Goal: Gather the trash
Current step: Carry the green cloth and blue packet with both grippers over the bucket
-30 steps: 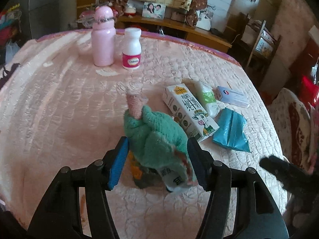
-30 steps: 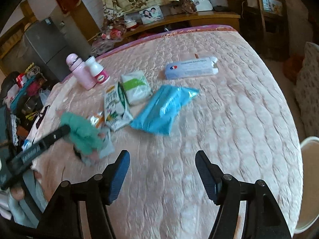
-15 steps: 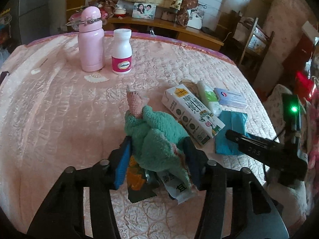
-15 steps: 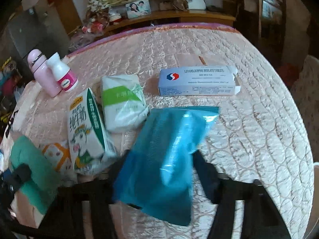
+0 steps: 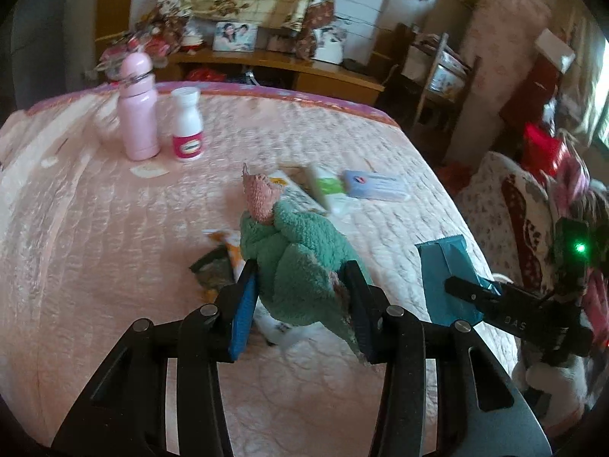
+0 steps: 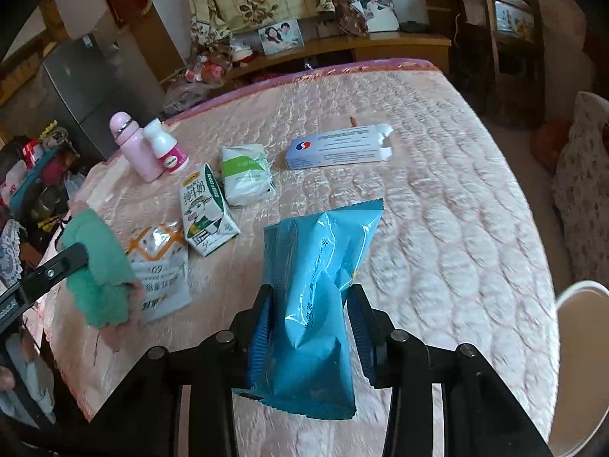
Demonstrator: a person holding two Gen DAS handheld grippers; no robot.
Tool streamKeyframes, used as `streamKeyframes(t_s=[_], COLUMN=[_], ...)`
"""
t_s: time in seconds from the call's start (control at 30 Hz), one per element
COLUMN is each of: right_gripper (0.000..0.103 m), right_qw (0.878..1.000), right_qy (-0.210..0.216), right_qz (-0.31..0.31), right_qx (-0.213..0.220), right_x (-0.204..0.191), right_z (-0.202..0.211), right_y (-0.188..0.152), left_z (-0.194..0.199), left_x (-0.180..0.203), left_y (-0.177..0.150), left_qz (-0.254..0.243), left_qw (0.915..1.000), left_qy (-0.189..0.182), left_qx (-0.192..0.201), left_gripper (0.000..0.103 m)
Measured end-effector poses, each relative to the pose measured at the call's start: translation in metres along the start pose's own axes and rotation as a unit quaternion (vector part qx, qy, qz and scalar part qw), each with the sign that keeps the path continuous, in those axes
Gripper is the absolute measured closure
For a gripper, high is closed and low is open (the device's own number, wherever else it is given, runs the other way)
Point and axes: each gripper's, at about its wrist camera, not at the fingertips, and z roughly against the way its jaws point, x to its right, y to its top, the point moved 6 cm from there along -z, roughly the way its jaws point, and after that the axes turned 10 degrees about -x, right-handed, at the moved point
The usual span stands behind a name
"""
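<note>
My right gripper (image 6: 310, 320) is shut on a blue plastic packet (image 6: 319, 285) and holds it above the pink quilted table (image 6: 437, 228). The packet also shows in the left wrist view (image 5: 449, 278). My left gripper (image 5: 302, 308) is shut on a green fluffy cloth (image 5: 300, 262) with a pink end, seen too in the right wrist view (image 6: 97, 270). On the table lie a milk carton (image 6: 205, 213), a white and orange wrapper (image 6: 160, 270), a white and green pack (image 6: 245, 173) and a blue-white box (image 6: 338, 148).
A pink bottle (image 6: 131, 148) and a white pill bottle (image 6: 167, 148) stand at the table's far left. A white bin (image 6: 578, 365) stands off the table's right edge. A wooden shelf (image 6: 342, 45) and a chair (image 6: 510, 30) are behind.
My right gripper has closed on the blue packet and lifted it off the table. My left gripper has risen a little, still holding the green cloth.
</note>
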Motion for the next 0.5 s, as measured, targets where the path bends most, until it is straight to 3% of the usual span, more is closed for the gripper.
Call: streamKeyframes(t_s=[0.5], right_gripper=[0.065], right_qw=[0.999], right_qy=[-0.02], right_qz=[-0.014], right_qx=[0.021], right_x=[0.03], right_z=[0.047], right_y=[-0.038], left_z=[-0.027], left_x=[0.08], left_y=[-0.024], left_qz=[-0.067], left_qw=[0.9967], left_qy=[-0.024], left_qx=[-0.038], left_gripper=[0.061])
